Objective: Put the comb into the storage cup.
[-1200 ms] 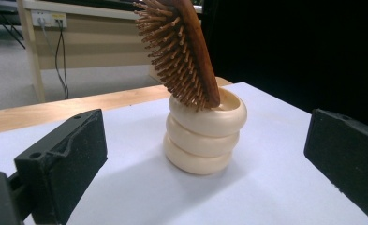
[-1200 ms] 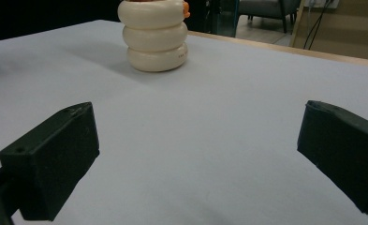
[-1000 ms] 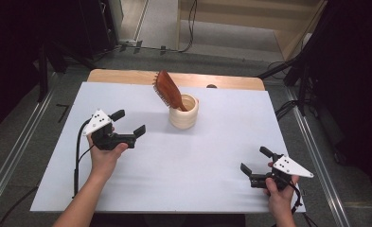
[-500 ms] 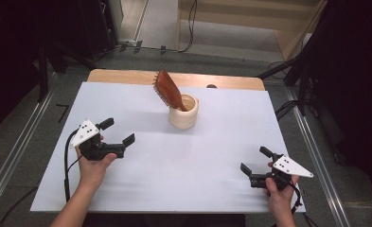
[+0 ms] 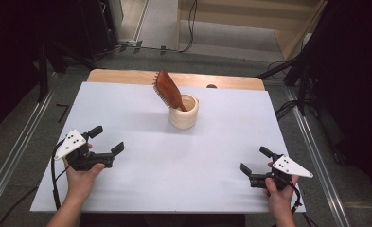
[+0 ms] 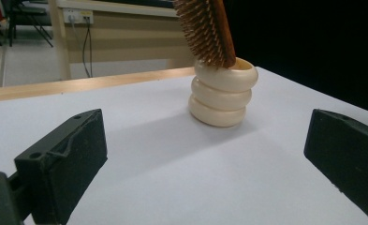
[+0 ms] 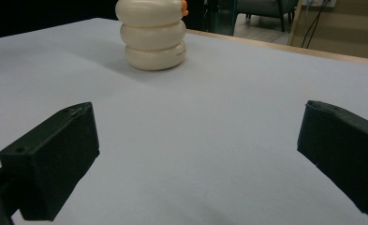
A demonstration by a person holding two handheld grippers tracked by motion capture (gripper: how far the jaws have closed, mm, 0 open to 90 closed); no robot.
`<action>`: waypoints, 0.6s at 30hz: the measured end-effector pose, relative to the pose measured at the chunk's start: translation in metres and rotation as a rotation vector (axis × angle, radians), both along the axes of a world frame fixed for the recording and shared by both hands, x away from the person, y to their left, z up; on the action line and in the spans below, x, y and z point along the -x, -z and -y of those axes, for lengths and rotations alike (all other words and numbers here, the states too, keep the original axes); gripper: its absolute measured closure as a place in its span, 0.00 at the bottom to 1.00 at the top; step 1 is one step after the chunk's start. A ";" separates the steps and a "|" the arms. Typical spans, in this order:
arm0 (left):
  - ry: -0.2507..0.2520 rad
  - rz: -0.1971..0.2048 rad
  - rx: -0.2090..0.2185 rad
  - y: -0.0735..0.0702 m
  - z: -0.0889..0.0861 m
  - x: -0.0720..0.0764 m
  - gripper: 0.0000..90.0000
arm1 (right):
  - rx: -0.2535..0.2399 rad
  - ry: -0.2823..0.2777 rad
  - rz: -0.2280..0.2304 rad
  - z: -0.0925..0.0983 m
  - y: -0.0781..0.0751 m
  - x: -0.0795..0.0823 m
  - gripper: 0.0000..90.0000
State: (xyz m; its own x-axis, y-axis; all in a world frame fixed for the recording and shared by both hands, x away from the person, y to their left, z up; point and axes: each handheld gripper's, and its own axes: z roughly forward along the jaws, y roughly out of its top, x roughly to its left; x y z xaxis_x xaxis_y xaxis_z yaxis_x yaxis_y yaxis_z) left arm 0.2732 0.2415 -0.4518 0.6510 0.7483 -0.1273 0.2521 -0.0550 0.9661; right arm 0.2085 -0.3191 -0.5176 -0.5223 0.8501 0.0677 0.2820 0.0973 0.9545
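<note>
The left gripper [image 5: 106,140] sits low over the near-left part of the white table [image 5: 127,109], gripped in the person's left hand [image 5: 82,172]. Its two black jaws are spread wide with nothing between them; in the left gripper view they stand at the far edges of the frame with bare white surface in the gap. The grey three-cornered plate on top tilts toward the table's left edge, and the black cable [image 5: 56,184] loops down from it along the forearm.

Ahead of those jaws and a little to their right, well apart from them, stands the cream cup [image 6: 223,91], shaped like three stacked rings. It is upright on the table. The brown wooden hairbrush [image 6: 205,28] stands in it, handle down inside the cup, head leaning over the rim toward the left, bristles facing the left gripper's camera.

The right gripper [image 5: 253,161] is low at the near-right corner of the table, held in the right hand [image 5: 278,196]. Its jaws too are parted wide and empty, with open table between them in the right gripper view. From this gripper the cup [image 7: 151,35] lies ahead and off to the left, well apart.

The two grippers are far from each other, with the cup beyond them, nearer the wooden strip [image 5: 127,76] along the table's far edge.
</note>
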 end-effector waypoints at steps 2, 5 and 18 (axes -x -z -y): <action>-0.005 0.000 -0.002 0.000 -0.003 0.003 0.00 | -0.001 0.001 -0.001 0.000 0.000 0.000 0.00; -0.006 0.001 -0.003 0.000 -0.006 0.007 0.00 | 0.000 0.002 -0.001 0.000 0.000 0.000 0.00; -0.024 -0.001 -0.024 0.009 -0.016 0.026 0.00 | 0.002 0.002 0.000 0.000 0.000 0.000 0.00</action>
